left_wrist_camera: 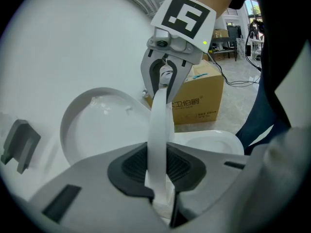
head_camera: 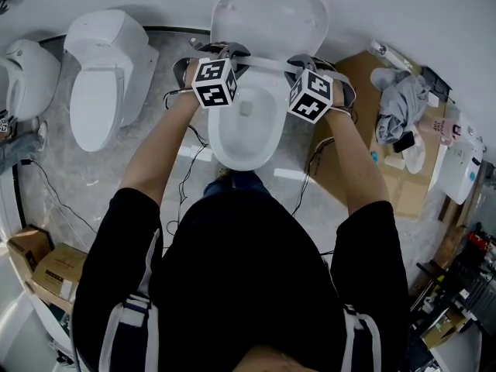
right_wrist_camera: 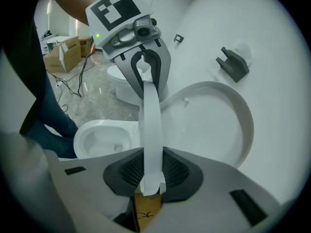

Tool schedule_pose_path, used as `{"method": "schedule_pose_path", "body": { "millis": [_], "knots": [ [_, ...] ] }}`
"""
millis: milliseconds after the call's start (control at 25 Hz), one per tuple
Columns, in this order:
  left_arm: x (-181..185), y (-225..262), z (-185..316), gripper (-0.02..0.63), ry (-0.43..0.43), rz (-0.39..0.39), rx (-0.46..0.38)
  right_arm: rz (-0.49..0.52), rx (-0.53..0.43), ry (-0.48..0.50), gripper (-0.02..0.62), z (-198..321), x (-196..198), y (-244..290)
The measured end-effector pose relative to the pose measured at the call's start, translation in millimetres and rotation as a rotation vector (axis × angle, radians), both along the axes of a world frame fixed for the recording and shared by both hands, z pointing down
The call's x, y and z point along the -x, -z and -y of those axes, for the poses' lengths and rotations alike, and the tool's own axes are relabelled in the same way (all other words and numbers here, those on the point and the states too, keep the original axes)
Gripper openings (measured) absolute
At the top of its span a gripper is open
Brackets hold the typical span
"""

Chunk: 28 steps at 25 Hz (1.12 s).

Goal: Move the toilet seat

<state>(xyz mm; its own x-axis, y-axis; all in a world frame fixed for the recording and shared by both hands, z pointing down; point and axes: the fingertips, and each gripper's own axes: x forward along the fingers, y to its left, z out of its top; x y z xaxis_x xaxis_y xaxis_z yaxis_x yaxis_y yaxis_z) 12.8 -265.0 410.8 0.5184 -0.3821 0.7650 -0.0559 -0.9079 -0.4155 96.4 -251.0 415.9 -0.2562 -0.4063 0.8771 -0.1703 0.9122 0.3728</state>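
White toilet seat [head_camera: 267, 63] is clamped by left gripper [left_wrist_camera: 161, 169] and right gripper [right_wrist_camera: 151, 171] (head view hides jaws).

Raised lid [head_camera: 267, 14] and toilet seat [head_camera: 267, 62] bar the far side; second toilet [head_camera: 101, 91] crowds the left, cardboard box [head_camera: 403, 192] the right; floor [head_camera: 93, 180] at near left lies open

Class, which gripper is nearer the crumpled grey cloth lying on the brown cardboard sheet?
Right. The right gripper clamps the white plastic toilet seat ring on the side toward the crumpled grey cloth; the left gripper clamps the ring's opposite side, farther from it.
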Motion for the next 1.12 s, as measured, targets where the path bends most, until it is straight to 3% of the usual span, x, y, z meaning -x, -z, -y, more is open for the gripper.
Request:
{"method": "schedule_pose_path", "body": {
  "millis": [1120],
  "knots": [
    [-3,5,64,0.088,0.044,-0.015,0.044,0.060,0.008,-0.021,0.086,66,-3,9]
  ]
}}
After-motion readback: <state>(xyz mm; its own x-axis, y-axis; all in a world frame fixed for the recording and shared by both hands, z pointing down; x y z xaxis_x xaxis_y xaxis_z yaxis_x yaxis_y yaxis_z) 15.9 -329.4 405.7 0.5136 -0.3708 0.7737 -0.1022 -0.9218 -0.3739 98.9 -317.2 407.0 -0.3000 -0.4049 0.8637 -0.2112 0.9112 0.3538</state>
